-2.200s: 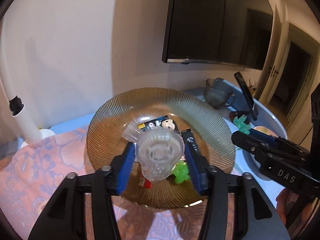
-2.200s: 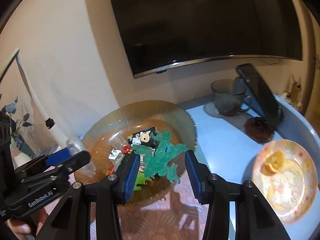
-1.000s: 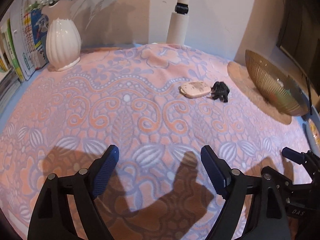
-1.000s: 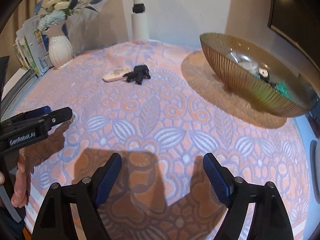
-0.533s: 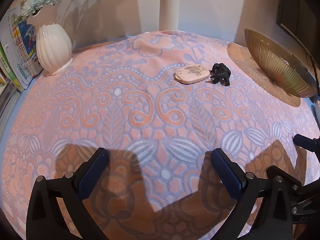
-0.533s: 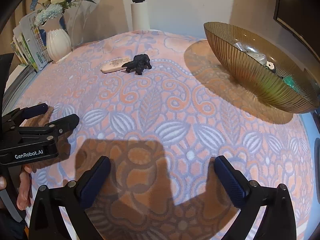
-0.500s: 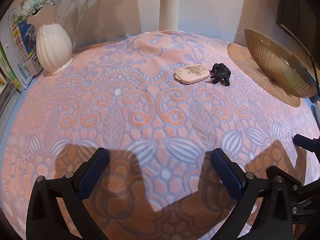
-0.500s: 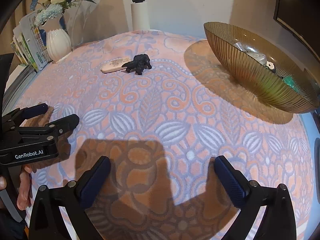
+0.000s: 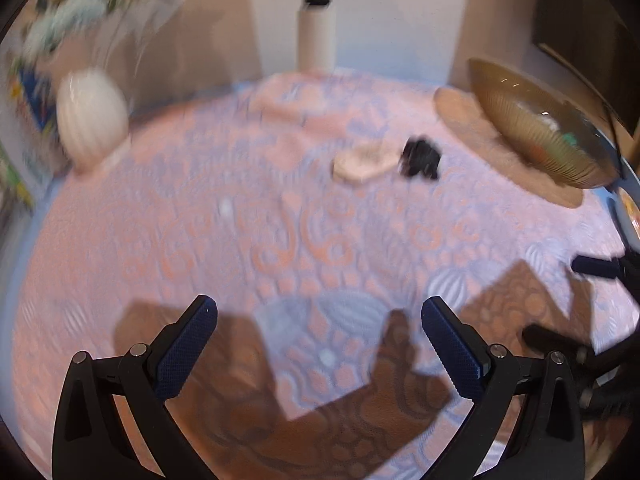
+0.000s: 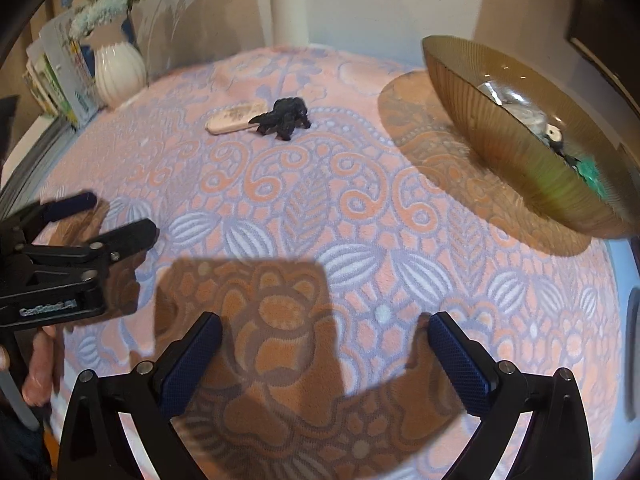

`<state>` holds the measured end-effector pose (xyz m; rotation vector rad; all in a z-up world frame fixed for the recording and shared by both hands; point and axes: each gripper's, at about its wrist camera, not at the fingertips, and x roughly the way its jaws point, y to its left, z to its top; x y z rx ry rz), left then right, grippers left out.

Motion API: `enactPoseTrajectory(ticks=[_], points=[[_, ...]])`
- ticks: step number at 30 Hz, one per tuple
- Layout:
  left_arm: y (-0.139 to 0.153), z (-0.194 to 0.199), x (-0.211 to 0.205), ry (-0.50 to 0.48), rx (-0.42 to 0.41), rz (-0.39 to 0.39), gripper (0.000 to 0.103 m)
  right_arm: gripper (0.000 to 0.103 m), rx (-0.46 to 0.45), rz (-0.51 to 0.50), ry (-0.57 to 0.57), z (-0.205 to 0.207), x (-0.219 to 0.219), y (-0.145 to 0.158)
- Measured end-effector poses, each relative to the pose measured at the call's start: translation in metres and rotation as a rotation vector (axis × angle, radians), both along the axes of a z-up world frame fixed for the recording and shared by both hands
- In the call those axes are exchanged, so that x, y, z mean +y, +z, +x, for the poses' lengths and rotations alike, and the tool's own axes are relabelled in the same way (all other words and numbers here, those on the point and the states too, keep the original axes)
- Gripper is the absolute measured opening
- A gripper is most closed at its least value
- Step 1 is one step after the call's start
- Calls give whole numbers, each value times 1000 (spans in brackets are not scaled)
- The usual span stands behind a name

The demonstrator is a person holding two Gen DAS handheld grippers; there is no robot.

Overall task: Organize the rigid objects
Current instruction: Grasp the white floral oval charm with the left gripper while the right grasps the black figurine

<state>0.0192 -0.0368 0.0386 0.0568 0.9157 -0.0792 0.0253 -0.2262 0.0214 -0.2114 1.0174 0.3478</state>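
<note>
Toy figure (image 10: 285, 117) and flat case (image 10: 236, 117): collection pending.
Left gripper (image 9: 319, 322) spread, empty; right gripper (image 10: 324, 334) closing slightly, empty. Next: reach far, pinch one, carry right to bowl (image 10: 492, 136).

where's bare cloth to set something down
The widest bare stretch of patterned cloth lies between the two hand-held grippers and the black figurine. More lies between the white vase and the pink flat case. Crowded: the amber glass bowl, full of toys, and where the case and figurine sit.
</note>
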Motion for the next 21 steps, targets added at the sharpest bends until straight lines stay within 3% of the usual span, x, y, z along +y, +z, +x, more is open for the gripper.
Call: enactPoseTrajectory(ticks=[3, 5, 7, 8, 10, 16, 21], points=[[23, 11, -4, -92, -87, 85, 102, 95, -118, -7, -3, 14, 7, 33], [25, 27, -8, -165, -93, 127, 97, 77, -161, 26, -30, 31, 13, 45], [18, 45, -8, -238, -79, 107, 71, 68, -118, 118, -38, 54, 18, 44], [14, 54, -8, -264, -54, 79, 68, 64, -99, 153, -43, 64, 19, 40], [1, 74, -9, -298, -4, 44, 66, 64, -78, 193, -57, 80, 27, 31], [-11, 105, -11, -342, 11, -16, 66, 64, -59, 201, -60, 111, 49, 9], [-17, 118, -18, -360, 5, -5, 63, 60, -61, 255, -84, 123, 48, -3]])
